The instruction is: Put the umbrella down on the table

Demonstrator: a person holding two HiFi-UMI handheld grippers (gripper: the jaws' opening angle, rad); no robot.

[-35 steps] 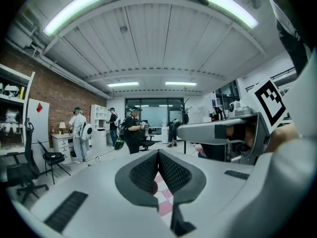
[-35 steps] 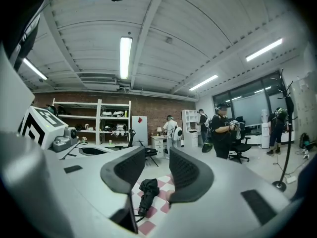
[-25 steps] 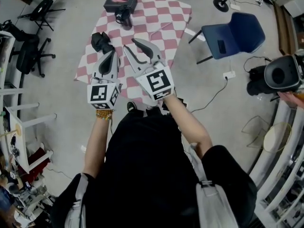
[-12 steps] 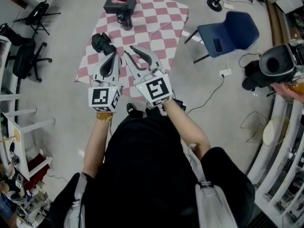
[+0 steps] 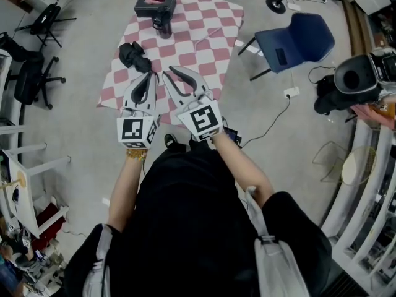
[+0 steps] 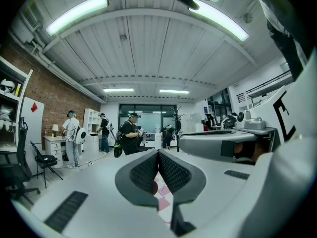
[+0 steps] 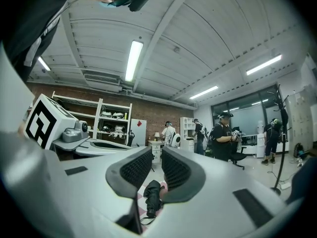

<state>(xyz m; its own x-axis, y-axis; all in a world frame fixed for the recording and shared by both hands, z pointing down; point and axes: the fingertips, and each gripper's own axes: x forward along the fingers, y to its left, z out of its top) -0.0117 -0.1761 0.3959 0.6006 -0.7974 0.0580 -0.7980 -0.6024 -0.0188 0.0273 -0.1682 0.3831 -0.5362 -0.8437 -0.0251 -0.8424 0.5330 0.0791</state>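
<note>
The black folded umbrella [image 5: 133, 55] lies on the left part of the table with the red-and-white checked cloth [image 5: 204, 39]. No gripper holds it. In the right gripper view the umbrella [image 7: 152, 196] shows low down, past the jaws, flat on the cloth. My left gripper [image 5: 150, 77] hovers near the table's front edge with its jaws shut on nothing; its pads meet in the left gripper view [image 6: 158, 155]. Beside it, my right gripper [image 5: 169, 72] has just been closing its jaws. A narrow gap remains between its pads [image 7: 157, 156], and nothing is between them.
A black box with a pink top [image 5: 154, 4] and a dark flask [image 5: 163, 23] stand at the table's far end. A blue chair [image 5: 296, 42] is to the right, black office chairs [image 5: 34, 73] to the left. Cables cross the floor. Several people stand in the background.
Both grippers have drawn back a little from the table towards the person. The right gripper's jaws stand closer together than before. The umbrella has not moved.
</note>
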